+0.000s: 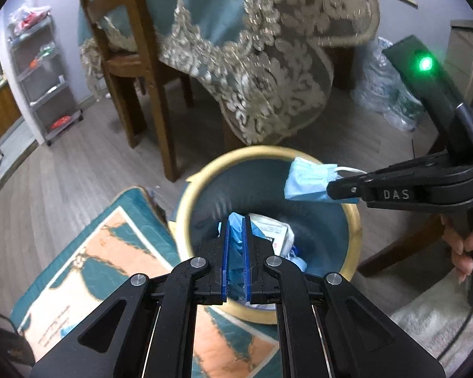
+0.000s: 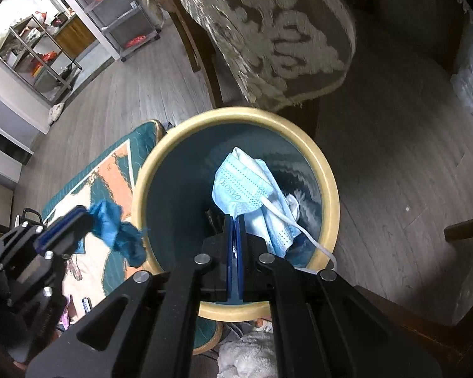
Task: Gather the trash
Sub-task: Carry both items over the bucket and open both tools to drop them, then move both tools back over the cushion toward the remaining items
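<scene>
Over grey wood-plank floor (image 2: 394, 163) (patterned teal rug (image 2: 110, 170) beside), a round yellow-rimmed bin (image 2: 328, 170) is sitting; right gripper (image 2: 235, 217) jaws are pinching a hanging pale-blue face mask (image 2: 236, 182), left gripper (image 1: 235, 220) jaws clamping crumpled blue glove (image 2: 116, 230).

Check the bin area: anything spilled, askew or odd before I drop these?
Nothing stands out. The bin stands upright, trash inside. The right gripper holds the face mask over it; the left gripper holds blue trash.

Lace tablecloth (image 1: 268, 63) motion-blurred; chair (image 1: 132, 63) top cut off.
</scene>
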The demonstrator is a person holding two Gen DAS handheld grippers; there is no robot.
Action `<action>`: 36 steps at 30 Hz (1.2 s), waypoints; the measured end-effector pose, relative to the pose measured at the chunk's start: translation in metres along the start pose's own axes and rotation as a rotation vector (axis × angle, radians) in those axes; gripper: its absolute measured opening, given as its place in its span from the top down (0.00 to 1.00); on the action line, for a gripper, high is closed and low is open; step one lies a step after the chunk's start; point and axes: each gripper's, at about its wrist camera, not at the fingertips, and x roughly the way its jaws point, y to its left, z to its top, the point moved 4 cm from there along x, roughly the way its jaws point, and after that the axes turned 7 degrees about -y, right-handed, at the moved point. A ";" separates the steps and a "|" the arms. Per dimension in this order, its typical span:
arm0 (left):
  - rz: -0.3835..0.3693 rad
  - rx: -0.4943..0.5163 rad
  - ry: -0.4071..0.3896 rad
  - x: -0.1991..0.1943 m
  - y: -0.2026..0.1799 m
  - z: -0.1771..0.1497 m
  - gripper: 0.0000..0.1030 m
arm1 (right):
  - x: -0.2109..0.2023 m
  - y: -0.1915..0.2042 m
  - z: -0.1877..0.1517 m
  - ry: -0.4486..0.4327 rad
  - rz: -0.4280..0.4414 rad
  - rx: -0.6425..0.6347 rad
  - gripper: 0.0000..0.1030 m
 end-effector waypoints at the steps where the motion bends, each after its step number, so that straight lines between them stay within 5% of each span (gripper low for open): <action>1: -0.008 -0.006 0.009 0.005 0.000 -0.001 0.92 | 0.002 -0.003 -0.001 0.007 0.001 0.003 0.99; 7: -0.022 -0.052 0.068 0.026 0.007 -0.011 0.82 | 0.005 -0.001 -0.002 0.019 0.016 -0.009 0.97; 9: -0.011 -0.064 0.078 0.027 0.011 -0.013 0.72 | 0.005 -0.001 -0.001 0.012 0.018 -0.012 0.91; 11: -0.007 -0.075 0.071 0.025 0.015 -0.012 0.65 | 0.005 -0.001 0.000 0.013 0.028 -0.003 0.72; 21: 0.026 -0.075 0.045 0.007 0.025 -0.010 0.58 | -0.003 0.009 0.005 -0.021 0.023 -0.014 0.52; 36: 0.150 -0.171 -0.012 -0.045 0.078 -0.021 0.22 | -0.023 0.048 0.011 -0.091 0.033 -0.051 0.16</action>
